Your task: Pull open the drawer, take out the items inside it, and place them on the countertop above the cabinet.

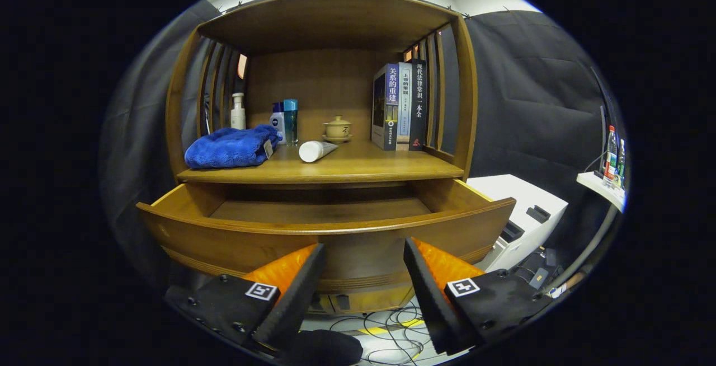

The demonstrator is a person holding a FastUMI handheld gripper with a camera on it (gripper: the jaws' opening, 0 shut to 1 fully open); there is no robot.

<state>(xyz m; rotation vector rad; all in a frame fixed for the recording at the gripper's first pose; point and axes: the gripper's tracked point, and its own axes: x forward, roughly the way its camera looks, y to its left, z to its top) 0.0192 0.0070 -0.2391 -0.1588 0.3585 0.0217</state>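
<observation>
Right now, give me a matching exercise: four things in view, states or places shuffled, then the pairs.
1. drawer
2. blue towel
3. white tube
4. tongs

A. open, nothing between the fingers
B. lying on its side on the countertop
C. pulled out, visible floor bare
D. bunched up at the countertop's left end

Pairs: 1-C, 2-D, 3-B, 4-A
</observation>
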